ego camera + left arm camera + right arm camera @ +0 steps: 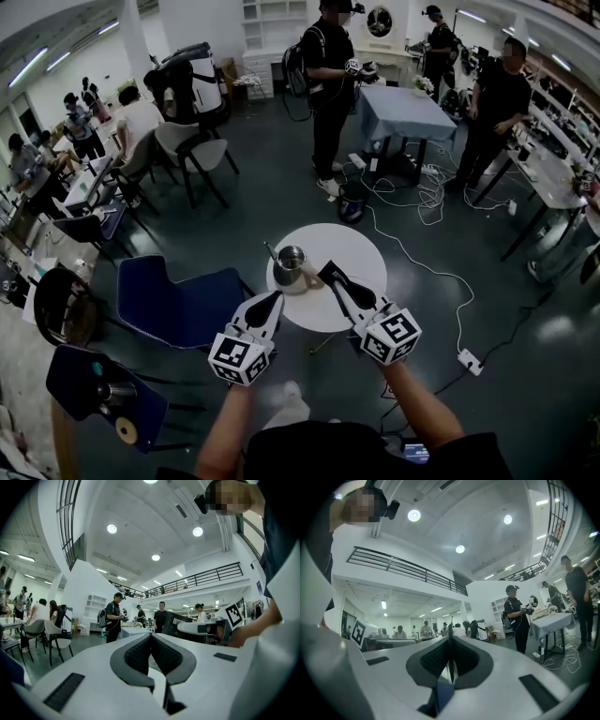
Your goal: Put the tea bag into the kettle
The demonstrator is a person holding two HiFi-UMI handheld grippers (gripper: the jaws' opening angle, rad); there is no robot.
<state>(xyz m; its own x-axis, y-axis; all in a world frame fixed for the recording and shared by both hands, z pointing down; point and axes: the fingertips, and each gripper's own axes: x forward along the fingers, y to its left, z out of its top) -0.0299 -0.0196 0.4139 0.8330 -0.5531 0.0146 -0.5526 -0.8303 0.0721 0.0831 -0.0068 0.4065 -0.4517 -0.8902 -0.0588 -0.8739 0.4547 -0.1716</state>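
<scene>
In the head view a small metal kettle (pixel 291 263) stands open-topped on the left part of a round white table (pixel 361 251). My right gripper (pixel 328 274) is over the table just right of the kettle, shut on a thin dark piece, apparently the tea bag (pixel 327 271). In the right gripper view the gripper (pixel 450 638) has its jaws together with a thin sliver (pixel 450 632) edge-on between them. My left gripper (pixel 274 300) hovers at the table's near left edge, below the kettle. In its own view it (pixel 151 637) is shut with nothing in it.
A blue chair (pixel 183 302) stands left of the table. Cables (pixel 422 258) and a power strip (pixel 471 362) lie on the floor to the right. Several people stand or sit further back, near a cloth-covered table (pixel 405 111).
</scene>
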